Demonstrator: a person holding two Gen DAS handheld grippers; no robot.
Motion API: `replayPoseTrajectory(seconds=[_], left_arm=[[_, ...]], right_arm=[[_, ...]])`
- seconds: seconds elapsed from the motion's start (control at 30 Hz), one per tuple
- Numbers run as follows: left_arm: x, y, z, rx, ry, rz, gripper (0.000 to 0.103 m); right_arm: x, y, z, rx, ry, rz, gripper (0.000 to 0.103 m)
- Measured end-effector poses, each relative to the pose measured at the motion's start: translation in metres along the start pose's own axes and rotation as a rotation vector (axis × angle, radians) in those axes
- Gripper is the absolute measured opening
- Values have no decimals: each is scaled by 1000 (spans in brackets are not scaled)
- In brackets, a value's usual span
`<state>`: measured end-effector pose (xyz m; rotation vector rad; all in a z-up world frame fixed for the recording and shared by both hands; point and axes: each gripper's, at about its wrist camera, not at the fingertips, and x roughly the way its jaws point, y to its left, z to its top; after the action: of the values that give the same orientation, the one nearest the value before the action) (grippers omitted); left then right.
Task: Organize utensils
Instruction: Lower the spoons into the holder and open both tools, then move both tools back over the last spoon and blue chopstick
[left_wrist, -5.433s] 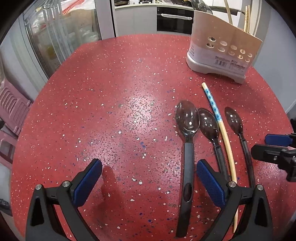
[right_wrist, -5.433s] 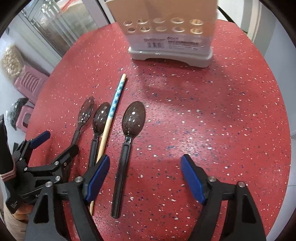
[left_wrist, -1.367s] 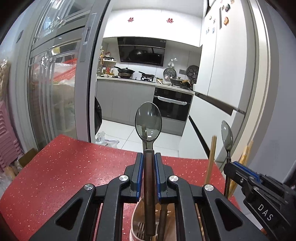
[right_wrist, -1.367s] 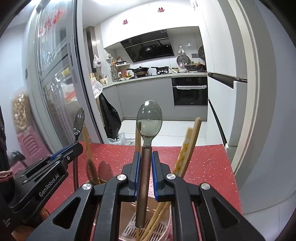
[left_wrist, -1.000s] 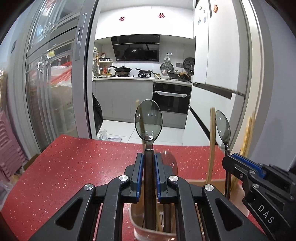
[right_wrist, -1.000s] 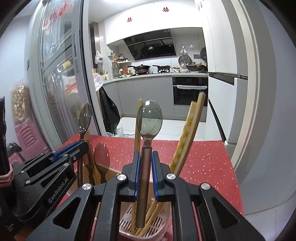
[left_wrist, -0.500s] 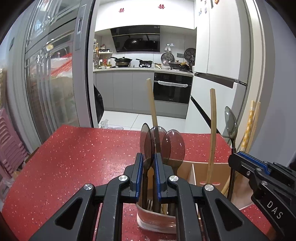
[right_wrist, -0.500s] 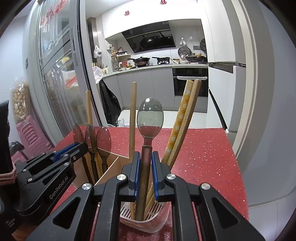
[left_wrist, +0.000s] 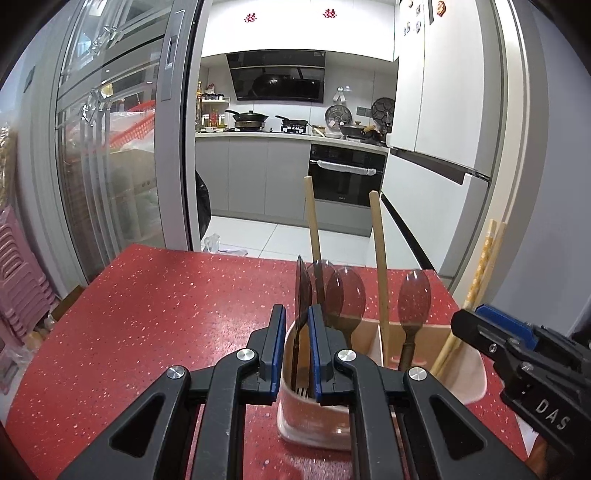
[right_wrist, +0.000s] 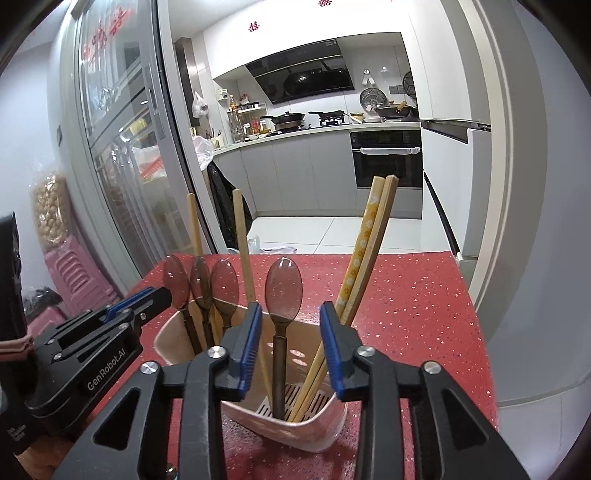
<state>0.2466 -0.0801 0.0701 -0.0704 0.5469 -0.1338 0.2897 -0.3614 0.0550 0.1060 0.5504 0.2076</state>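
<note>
Between the blue pads of our right gripper (right_wrist: 287, 343) the jaws are opening: a dark translucent spoon (right_wrist: 283, 286) stands in the gap with clear space on both sides, released, its handle dropping into the near-right compartment of the beige utensil holder (right_wrist: 325, 435). Our left gripper (left_wrist: 296, 345) is nearly closed, and its pads appear clenched on the thin handle of another dark spoon (left_wrist: 302, 291), seen edge-on, already lowered into the holder's left compartment. We judge these spoons light, stiff plastic with smooth, slippery handles; the flat handle just below the bowl is the place to take hold, since the rounded bowl would slide out of flat pads. Farther out, the right wrist view shows what the left cannot: the slotted floor of the holder, the holes in its far wall, a patterned pair of chopsticks (right_wrist: 364, 254) leaning right, and the left gripper from the side beside three spoon bowls. The left wrist view alone shows how tightly its own pads sit on the handle, the released spoon (left_wrist: 413, 295) standing free in the right compartment, and the right gripper (left_wrist: 495, 328) from the side. The holder stands on a red speckled table (left_wrist: 147, 314), kitchen beyond.
</note>
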Motion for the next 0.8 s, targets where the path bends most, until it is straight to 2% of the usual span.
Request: replayPoseTrajectory(seconds=[0.23,0.37,0.5,0.67,0.8], left_arm=[[-17,7,-16,6,76,4,37],[-29,12,-30,5,117,16,37],[-40,16,-42,7,148,25,37],[-54,21,-60,5,191,25,38],[-61,22,-72,11,220,39,38]], right_arm=[[-23,3,-6,13,11,26,54],[-36,5,-12,28,32,30,67],[-45,8,-21,36,61,39,68],[-56,13,-35,47,93,49,79],[-60,19,-47,46,130,48,80]])
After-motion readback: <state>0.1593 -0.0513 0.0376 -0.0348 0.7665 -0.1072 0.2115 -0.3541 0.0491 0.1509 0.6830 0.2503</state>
